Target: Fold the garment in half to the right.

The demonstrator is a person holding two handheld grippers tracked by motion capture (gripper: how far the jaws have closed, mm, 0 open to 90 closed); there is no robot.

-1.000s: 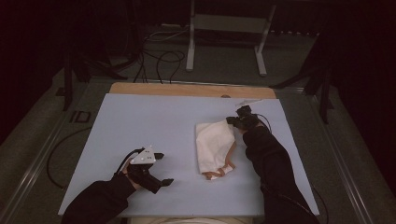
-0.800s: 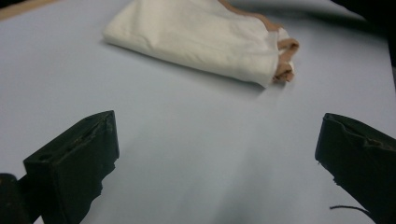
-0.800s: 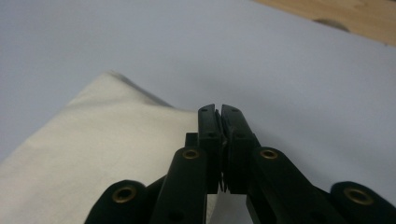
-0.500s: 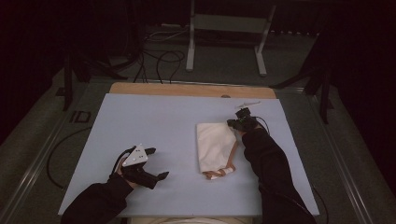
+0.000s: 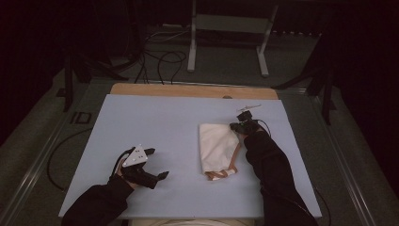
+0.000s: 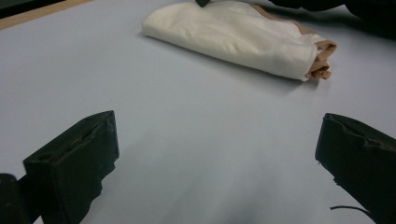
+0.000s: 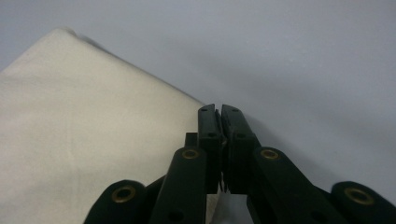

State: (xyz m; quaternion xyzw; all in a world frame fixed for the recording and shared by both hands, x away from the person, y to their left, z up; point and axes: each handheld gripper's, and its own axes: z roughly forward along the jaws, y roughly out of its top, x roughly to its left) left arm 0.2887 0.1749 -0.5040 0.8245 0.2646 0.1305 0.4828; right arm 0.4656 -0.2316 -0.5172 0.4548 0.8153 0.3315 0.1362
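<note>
- Cream cloth (image 5: pixel 217 149), folded with a tan strap at its near end, lies right of centre on the pale blue table (image 5: pixel 155 122).
- It looks tidier than a second ago, when its far corner was raised; the fold seems finished.
- Right gripper (image 7: pixel 219 116) sits at the far right corner, jaws pressed together, whether pinching fabric I cannot tell.
- Left gripper (image 5: pixel 153 165) has drifted nearer, jaws wide apart, holding nothing.

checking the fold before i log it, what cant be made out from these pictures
- Right gripper: jaws pressed together at the cream cloth's edge; the right gripper view does not show whether fabric is pinched between them.
- Cloth's underside layers: hidden by its top fold in the high view.
- Tan trim: bunched at one end, shape unclear.
- Left gripper: jaw bases cut off by the frame.
</note>
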